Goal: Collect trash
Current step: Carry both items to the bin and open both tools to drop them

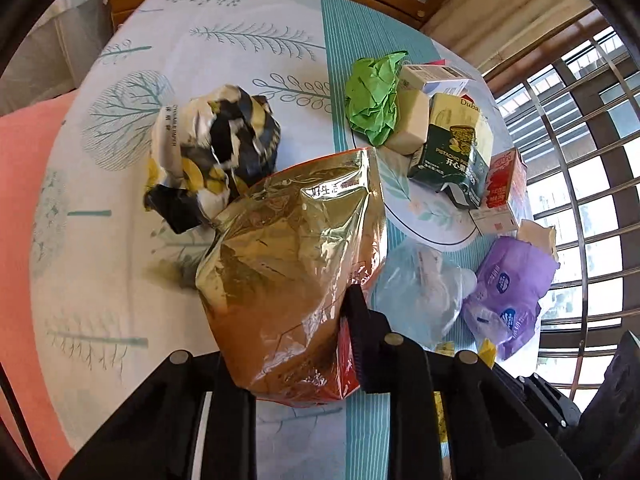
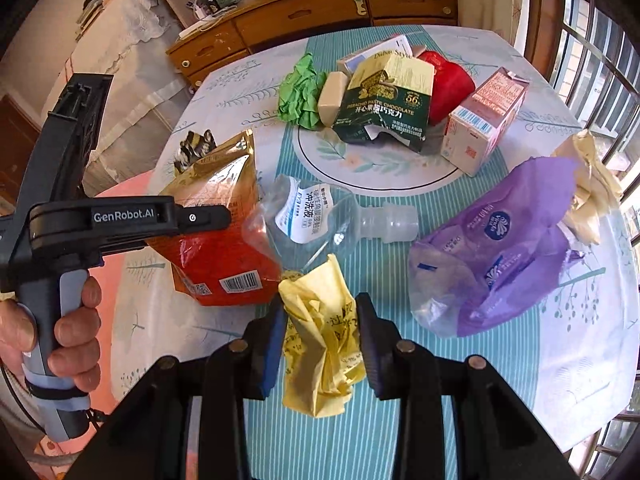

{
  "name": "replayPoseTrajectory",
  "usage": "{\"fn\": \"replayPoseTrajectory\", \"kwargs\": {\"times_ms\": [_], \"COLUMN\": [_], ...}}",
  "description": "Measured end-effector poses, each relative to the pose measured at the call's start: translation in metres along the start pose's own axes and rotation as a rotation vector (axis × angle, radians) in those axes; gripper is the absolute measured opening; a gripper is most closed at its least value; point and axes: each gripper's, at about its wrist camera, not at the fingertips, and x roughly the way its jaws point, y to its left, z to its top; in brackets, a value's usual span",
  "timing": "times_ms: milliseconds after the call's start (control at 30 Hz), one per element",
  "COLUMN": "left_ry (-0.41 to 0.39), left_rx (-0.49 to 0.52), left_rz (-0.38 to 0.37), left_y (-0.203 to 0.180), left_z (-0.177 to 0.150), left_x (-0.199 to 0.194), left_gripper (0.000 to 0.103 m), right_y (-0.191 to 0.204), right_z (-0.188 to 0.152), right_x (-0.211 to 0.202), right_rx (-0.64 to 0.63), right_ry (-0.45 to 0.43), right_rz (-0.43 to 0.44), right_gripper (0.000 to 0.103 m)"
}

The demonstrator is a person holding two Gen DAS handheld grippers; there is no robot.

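fingers [image 2: 370,336] pinch yellow paper [image 2: 320,344], patterned tablecloth [image 2: 400,420]

A: Item one? 
B: Gold foil pouch [image 1: 296,264], red base with barcode, crinkled, raised off the cloth at near left. 
A: Item two? 
B: Yellow crumpled paper [image 2: 320,344], handwriting on it, near centre, just before the flattened clear bottle [image 2: 316,220].
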Motion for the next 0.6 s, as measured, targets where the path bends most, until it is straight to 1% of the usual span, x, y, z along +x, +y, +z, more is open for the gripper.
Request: {"fn": "replayPoseTrajectory", "kwargs": {"times_ms": [67,167,300,500,600], "left_ry": [-0.022,-0.047,-0.081,-0.163,-0.187], "left_rx": [-0.012,0.000,0.021,0.011,-0.012], "left_rz": [0.023,0.074,0.126,0.189,0.196], "left_y": [-0.003,-0.014,-0.023,-0.065,-0.088], "left_z": [-0.008,-0.026,-0.062,-0.145,-0.189], "left_x": [-0.014,-0.035,-0.068,-0.107,-0.115], "left_gripper": [0.021,0.021,0.021,0.021,0.021], "right_y": [0.002,-0.001,-0.013,-0.038,-0.055], "right_z": [-0.002,-0.010,-0.027,-0.069,-0.092], "right_x": [-0.010,-0.032,-0.066,-0.117,-0.134], "right_rx": [-0.017,-0.047,-0.105,-0.217,-0.245], "right_ry": [-0.012,-0.038,-0.060,-0.063,-0.055], "right_rz": [0.009,0.033,0.073,0.108,0.116], "right_gripper": [0.034,0.034,0.034,0.034,0.034]}}
